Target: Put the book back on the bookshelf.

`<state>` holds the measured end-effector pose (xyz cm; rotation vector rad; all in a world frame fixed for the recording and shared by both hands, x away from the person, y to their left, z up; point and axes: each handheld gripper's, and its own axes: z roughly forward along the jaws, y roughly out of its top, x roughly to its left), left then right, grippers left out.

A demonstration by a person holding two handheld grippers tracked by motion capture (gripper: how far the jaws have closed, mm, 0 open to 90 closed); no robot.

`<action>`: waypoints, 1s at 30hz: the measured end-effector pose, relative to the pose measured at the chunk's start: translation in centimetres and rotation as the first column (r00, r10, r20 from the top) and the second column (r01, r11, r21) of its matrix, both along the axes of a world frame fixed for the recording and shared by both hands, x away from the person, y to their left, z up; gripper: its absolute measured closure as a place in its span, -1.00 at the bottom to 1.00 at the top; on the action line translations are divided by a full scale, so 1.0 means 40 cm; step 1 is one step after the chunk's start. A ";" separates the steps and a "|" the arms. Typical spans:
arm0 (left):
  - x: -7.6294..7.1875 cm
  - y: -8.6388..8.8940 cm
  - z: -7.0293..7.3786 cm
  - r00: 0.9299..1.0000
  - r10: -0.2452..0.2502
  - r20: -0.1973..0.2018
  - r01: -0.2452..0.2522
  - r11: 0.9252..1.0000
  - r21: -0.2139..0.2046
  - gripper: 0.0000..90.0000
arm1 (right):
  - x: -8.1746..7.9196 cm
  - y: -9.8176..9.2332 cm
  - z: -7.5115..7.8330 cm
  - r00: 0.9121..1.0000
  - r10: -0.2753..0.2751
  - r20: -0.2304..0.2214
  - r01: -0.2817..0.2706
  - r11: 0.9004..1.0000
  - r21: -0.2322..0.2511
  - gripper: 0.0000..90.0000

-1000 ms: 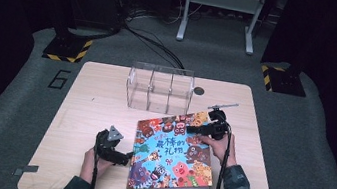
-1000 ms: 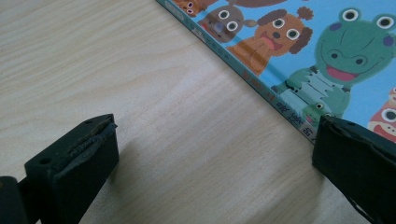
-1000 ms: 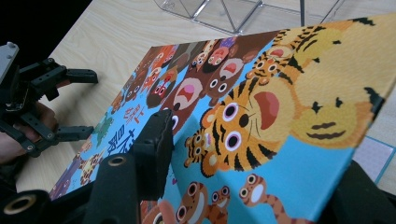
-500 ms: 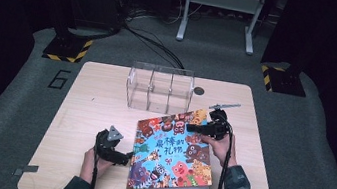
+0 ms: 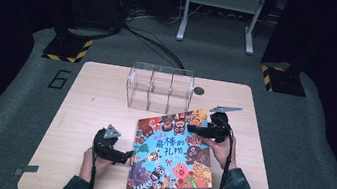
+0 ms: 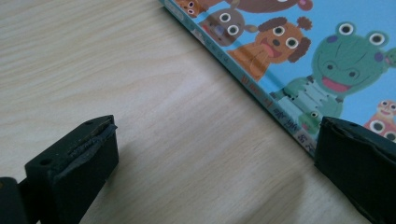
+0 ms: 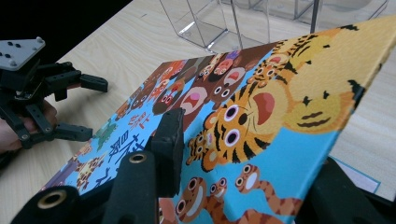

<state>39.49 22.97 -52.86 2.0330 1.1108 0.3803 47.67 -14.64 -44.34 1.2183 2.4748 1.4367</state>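
Note:
A colourful picture book [image 5: 173,151] with cartoon animals lies on the wooden table [image 5: 88,108]. My right gripper [image 5: 191,126] is at its far right corner, shut on the front cover. In the right gripper view the cover [image 7: 289,93] tilts up between my jaws, with the right gripper [image 7: 252,168] clamped on its edge. My left gripper [image 5: 127,158] rests on the table at the book's left edge, open. In the left gripper view the spine [image 6: 280,112] runs just beside my right jaw, and the left gripper [image 6: 217,154] holds nothing.
A clear plastic box [image 5: 160,88] with dividers stands just behind the book, close to the raised cover [image 7: 243,18]. The left gripper [image 7: 91,109] shows across the book in the right gripper view. Bare wood lies left of the book.
The right gripper has barely shifted at the book's far corner. The left gripper and the book lie where they were.

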 end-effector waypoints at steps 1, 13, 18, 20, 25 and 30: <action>0.000 0.000 0.000 1.000 0.000 0.000 0.000 1.000 0.000 -1.00 | -0.005 0.000 0.000 1.000 -0.005 -0.004 0.006 1.000 0.002 0.25; 0.003 0.000 0.040 0.999 -0.034 -0.006 0.033 0.995 -0.093 -1.00 | -0.040 -0.013 -0.004 0.994 -0.001 0.112 -0.003 0.999 0.036 0.24; 0.004 -0.014 0.048 0.998 -0.065 -0.019 0.062 0.990 -0.129 -1.00 | -0.062 -0.016 0.008 0.987 -0.005 0.161 -0.003 0.999 0.045 0.24; 0.005 -0.021 0.050 0.997 -0.074 -0.032 0.069 0.989 -0.131 -1.00 | -0.069 -0.019 0.007 0.983 -0.003 0.183 -0.007 0.999 0.052 0.24; -0.001 -0.047 0.052 0.991 -0.120 -0.056 0.113 0.986 -0.124 -1.00 | -0.078 -0.026 0.002 0.978 -0.002 0.211 -0.014 0.997 0.074 0.23; 0.003 -0.060 0.057 0.988 -0.139 -0.060 0.129 0.982 -0.139 -1.00 | -0.084 -0.021 0.006 0.972 0.003 0.234 -0.020 0.997 0.071 0.23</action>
